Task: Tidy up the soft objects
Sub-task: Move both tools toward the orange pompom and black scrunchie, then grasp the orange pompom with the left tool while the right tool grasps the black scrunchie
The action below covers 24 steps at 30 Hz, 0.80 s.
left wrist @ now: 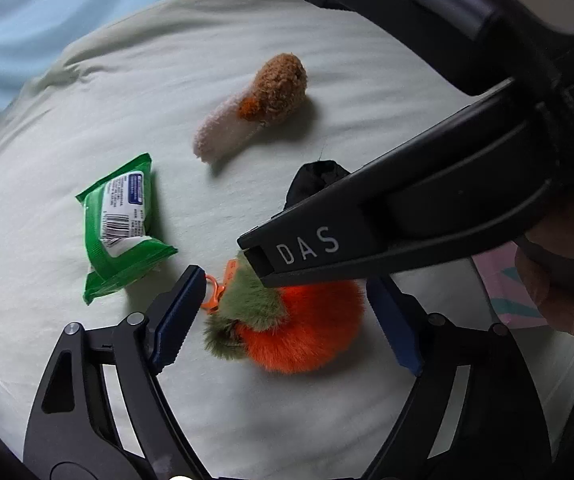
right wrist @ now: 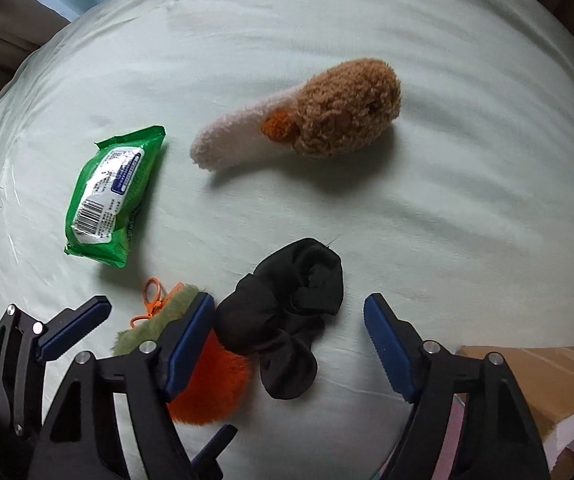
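On a pale green pillow (left wrist: 87,112) lie several soft things. My left gripper (left wrist: 287,312) is open, its fingers on either side of an orange plush fruit with a green top and orange clip (left wrist: 299,336), not closed on it. My right gripper (right wrist: 287,332) is open around a black rolled sock (right wrist: 287,304); its left finger (right wrist: 191,340) rests over the orange plush (right wrist: 211,392). A brown and white plush drumstick (right wrist: 315,116) lies farther back, also in the left wrist view (left wrist: 263,100). A green wipes pack (left wrist: 119,224) lies at the left, also in the right wrist view (right wrist: 107,196).
The right gripper's black body (left wrist: 427,208) crosses the left wrist view and hides most of the sock (left wrist: 315,180). A cardboard box (right wrist: 547,384) stands at the right edge of the pillow (right wrist: 447,40). Light blue fabric (left wrist: 47,8) lies behind it.
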Tool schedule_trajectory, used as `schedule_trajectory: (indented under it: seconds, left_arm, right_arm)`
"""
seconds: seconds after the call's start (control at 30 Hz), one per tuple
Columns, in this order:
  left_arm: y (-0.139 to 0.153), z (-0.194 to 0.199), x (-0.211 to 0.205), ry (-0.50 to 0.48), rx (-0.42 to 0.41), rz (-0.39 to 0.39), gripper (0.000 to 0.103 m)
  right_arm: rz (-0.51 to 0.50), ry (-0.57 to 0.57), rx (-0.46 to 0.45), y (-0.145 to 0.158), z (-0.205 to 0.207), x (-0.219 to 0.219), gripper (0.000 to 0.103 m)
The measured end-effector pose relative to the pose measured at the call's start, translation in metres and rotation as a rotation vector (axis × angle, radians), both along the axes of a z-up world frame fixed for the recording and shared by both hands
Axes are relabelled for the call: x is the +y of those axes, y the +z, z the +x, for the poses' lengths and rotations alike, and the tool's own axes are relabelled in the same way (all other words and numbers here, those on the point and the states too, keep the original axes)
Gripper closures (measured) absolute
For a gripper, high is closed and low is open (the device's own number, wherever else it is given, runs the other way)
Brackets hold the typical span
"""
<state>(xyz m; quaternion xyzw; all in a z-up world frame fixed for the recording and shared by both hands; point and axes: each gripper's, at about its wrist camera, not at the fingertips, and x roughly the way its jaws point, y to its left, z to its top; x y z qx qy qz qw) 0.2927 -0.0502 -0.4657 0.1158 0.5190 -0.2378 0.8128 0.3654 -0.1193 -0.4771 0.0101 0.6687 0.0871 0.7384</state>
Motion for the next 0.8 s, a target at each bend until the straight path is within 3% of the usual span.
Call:
schedule_trajectory:
  seconds: [0.2, 0.3, 0.67, 0.8]
  left_arm:
    - [-0.019, 0.007, -0.002, -0.019, 0.035, 0.007, 0.052]
    - [-0.023, 0.007, -0.001, -0.029, 0.04, 0.005, 0.059]
    - [-0.026, 0.008, 0.009, -0.051, 0.058, 0.001, 0.064]
    - [-0.016, 0.014, 0.011, -0.034, 0.058, -0.002, 0.065]
  right_arm:
    - [0.006, 0.012, 0.009, -0.011, -0.003, -0.001, 0.052]
    - [-0.005, 0.022, -0.006, -0.012, -0.005, -0.003, 0.059]
    - [0.003, 0.005, -0.046, -0.006, -0.017, -0.011, 0.084]
    - [0.007, -0.015, -0.062, 0.0, -0.014, -0.016, 0.086]
